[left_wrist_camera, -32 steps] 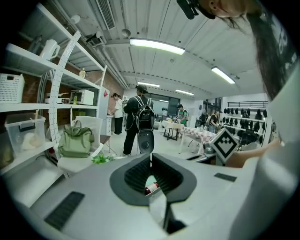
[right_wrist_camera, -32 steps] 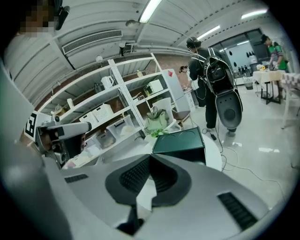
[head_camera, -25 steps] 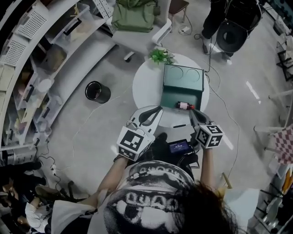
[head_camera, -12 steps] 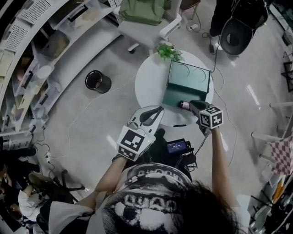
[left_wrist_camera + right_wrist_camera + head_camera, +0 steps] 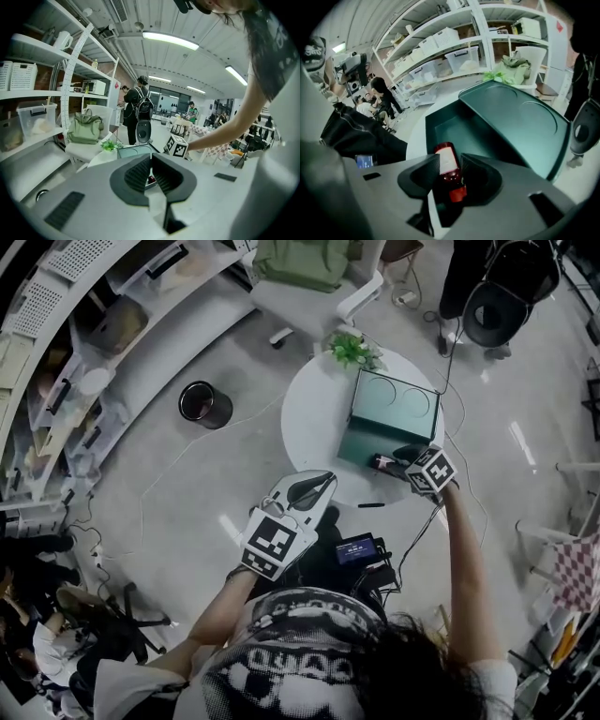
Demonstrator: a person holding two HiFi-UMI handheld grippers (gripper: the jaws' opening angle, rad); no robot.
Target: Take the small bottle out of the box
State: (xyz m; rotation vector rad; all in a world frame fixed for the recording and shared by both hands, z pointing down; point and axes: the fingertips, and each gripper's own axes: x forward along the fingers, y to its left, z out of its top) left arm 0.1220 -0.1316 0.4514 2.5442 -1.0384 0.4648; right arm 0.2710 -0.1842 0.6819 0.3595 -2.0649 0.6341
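**A:** Where are we with the small bottle?

**B:** At the grasp. Our right claw (image 5: pixel 450 160) points down and its jaws have just been opening. They stand partly wide, with the small bottle (image 5: pixel 453 178) lying on its side between them and its red cap (image 5: pixel 457 194) nearest the claw's base. As far as we can see, the pads aren't pressing on it. The one on the view's left is just beside the label and may be touching it.

**A:** So it isn't out yet.

**B:** No. It lies on the floor of the dark green box (image 5: pixel 440 126), at the box's near edge, right under the claw. The open lid (image 5: pixel 515 117) stands up beyond the claw's tips.

**A:** And our other claw?

**B:** Our left claw (image 5: pixel 151 158) has its jaws together on nothing. We hold it well back from the box, by the near rim of the round white bench (image 5: pixel 314 418).

**A:** What does the next move call for?

**B:** We judge it calls for closing squarely on the bottle's body, since a round bottle could roll or slip from the pads. Then we lift straight up to clear the box's near wall before drawing it toward us. The lid shouldn't get in our way, and the potted plant (image 5: pixel 354 351) past it is well apart from the claw.
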